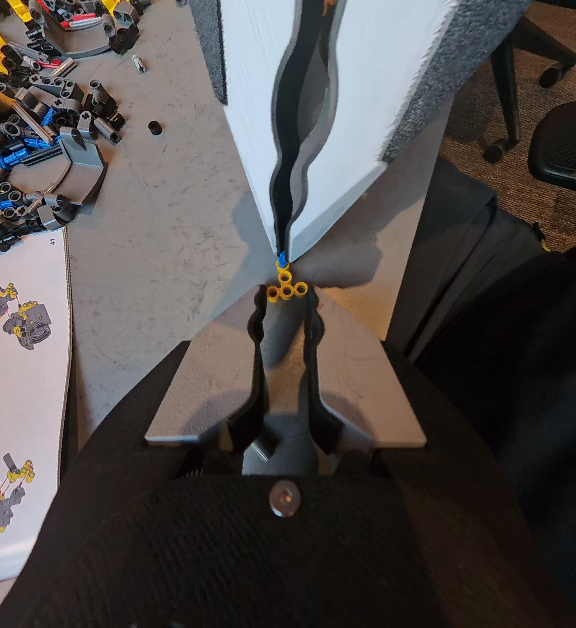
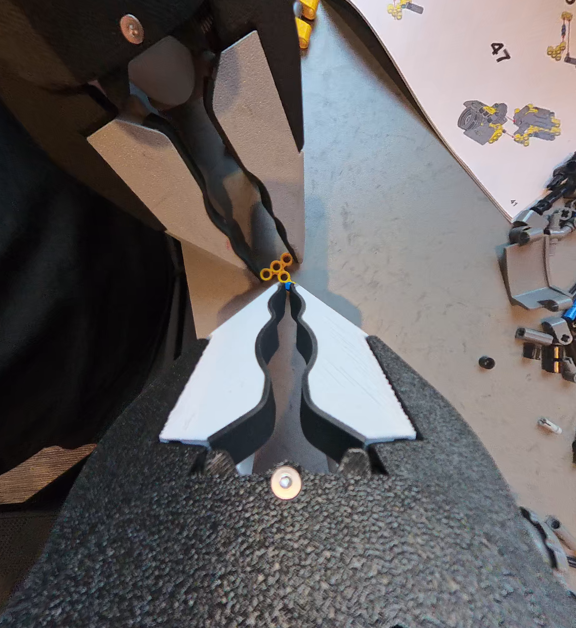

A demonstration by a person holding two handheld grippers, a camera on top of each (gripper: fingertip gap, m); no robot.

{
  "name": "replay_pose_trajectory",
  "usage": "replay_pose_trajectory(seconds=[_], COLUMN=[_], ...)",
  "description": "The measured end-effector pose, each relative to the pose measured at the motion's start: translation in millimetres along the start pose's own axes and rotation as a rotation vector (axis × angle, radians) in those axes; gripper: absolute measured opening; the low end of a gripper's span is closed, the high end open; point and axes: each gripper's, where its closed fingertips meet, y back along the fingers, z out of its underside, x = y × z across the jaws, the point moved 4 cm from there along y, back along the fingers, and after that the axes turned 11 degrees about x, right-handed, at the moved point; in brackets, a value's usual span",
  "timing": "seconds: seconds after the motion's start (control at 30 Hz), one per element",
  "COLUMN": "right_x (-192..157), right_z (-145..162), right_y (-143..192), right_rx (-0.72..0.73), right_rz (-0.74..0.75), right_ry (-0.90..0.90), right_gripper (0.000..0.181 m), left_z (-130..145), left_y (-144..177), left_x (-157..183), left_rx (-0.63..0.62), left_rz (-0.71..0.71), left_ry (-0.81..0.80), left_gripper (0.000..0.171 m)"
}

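Observation:
My left gripper [image 1: 286,293], with grey fingers, is shut on a small yellow T-shaped beam [image 1: 286,287] with round holes, gripping the ends of its crossbar above the grey table [image 1: 164,217]. My right gripper [image 2: 288,287], with white fingers, is shut on a small blue pin [image 2: 288,285] whose tip meets the beam's stem hole [image 2: 283,277]. In the left wrist view the right gripper [image 1: 282,256] comes in from above, tip to tip, with the blue pin [image 1: 282,257] between its tips. In the right wrist view the left gripper [image 2: 276,266] holds the beam [image 2: 276,266].
A heap of grey, black, blue and yellow building parts [image 1: 24,129] lies at the table's left and shows at the right in the right wrist view [image 2: 565,272]. An open instruction booklet [image 1: 14,373] lies beside it. A black bush [image 1: 155,127] lies loose. Office chairs [image 1: 565,142] stand beyond the table edge. Both grippers' tips are close together, under 4 cm apart.

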Motion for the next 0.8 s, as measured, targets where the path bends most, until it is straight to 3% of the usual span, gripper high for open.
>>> replay_pose_trajectory(seconds=[0.27,0.53,0.8], right_x=[-4.2,3.3,2.1], right_z=[0.2,0.7,5.2], right_y=[-2.8,-5.0,0.9], right_rx=[-0.012,0.067,0.123], right_rz=[0.038,-0.049,-0.034], right_ry=[0.075,-0.127,-0.17], right_gripper=[0.001,0.001,0.001], left_z=[0.0,-0.3,-0.8], left_y=[0.0,-0.2,-0.9], left_x=[0.4,1.4,2.4], left_rx=[0.001,0.004,0.007], left_rz=[-0.002,0.0,0.003], left_ry=[-0.001,-0.005,-0.004], left_gripper=[0.022,0.021,0.021])
